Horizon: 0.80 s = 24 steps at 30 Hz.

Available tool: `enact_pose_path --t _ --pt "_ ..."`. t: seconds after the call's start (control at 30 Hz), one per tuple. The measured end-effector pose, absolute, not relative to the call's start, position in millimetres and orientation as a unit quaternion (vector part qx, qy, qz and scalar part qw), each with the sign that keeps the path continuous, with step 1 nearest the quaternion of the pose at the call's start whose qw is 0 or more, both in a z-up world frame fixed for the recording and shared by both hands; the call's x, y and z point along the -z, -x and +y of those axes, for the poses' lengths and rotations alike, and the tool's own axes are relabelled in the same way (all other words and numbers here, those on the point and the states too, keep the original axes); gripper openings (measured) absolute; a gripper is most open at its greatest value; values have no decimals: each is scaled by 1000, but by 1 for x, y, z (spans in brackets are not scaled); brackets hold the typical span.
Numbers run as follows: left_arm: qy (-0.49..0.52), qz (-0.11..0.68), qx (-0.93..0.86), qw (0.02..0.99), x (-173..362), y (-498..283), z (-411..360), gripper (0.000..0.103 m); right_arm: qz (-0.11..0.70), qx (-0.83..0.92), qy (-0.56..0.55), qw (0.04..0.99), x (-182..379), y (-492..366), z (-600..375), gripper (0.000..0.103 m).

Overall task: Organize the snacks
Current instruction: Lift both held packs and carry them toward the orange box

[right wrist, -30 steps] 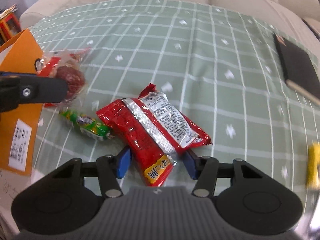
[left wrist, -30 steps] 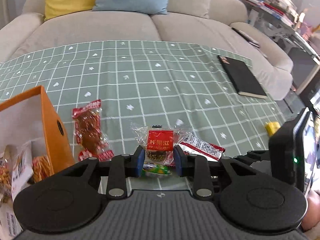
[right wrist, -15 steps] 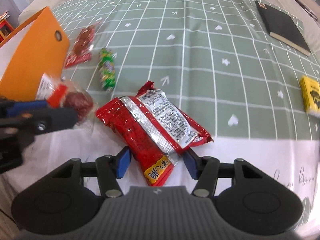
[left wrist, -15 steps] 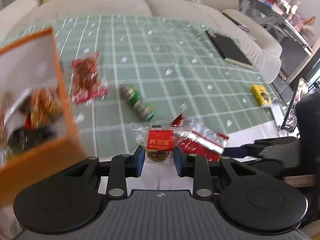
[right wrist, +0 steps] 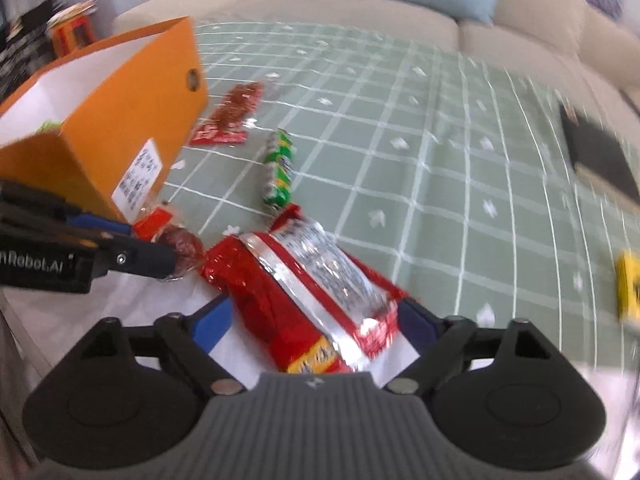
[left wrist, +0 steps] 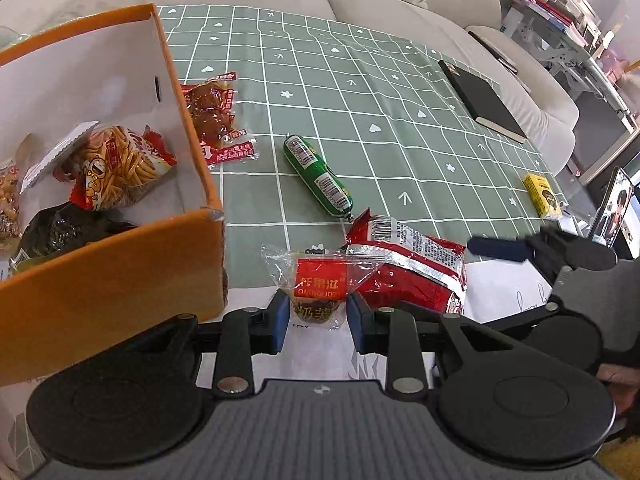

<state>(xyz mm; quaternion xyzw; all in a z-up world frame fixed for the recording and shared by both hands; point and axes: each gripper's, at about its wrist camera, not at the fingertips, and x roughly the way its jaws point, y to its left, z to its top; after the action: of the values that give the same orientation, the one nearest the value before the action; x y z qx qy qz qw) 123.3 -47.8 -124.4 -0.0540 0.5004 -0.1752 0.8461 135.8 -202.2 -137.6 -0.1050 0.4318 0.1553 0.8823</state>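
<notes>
My left gripper [left wrist: 318, 316] is shut on a clear packet with a red label [left wrist: 320, 284], held just right of the orange box [left wrist: 120, 272]. In the right wrist view the same left gripper [right wrist: 160, 252] holds that packet [right wrist: 180, 240] beside the box [right wrist: 120, 128]. My right gripper [right wrist: 314, 320] is opening, its jaws standing wide around a red foil bag [right wrist: 304, 280] that lies on the table; the left pad stands apart from it. A green sausage stick [left wrist: 318, 174] and a red meat packet [left wrist: 214, 116] lie on the green checked cloth [left wrist: 360, 100].
The orange box holds several snack bags, among them a fries packet [left wrist: 120, 168]. A black notebook [left wrist: 482, 104] and a yellow packet [left wrist: 544, 196] lie at the right. A phone [left wrist: 612, 216] stands past the table's right edge. A sofa runs behind.
The right jaws have spread wide off the red bag. Both grippers have shifted left towards the orange box, which now fills the left of the left wrist view. The left grip is unchanged.
</notes>
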Motion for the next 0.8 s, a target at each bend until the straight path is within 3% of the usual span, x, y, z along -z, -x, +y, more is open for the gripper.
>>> enact_pose_path --t 0.17,0.37,0.57,0.8 --pt "49 507 175 842 123 -122 -45 34 418 -193 161 873 148 -139 -191 96" --pt "41 519 168 837 123 -127 -46 36 448 -191 128 864 156 -152 -199 94" --pt "30 526 151 837 129 -137 -53 44 456 -190 119 861 154 -149 -198 75" --pt "28 530 147 835 137 -145 -64 45 455 -188 116 863 151 -144 -196 69"
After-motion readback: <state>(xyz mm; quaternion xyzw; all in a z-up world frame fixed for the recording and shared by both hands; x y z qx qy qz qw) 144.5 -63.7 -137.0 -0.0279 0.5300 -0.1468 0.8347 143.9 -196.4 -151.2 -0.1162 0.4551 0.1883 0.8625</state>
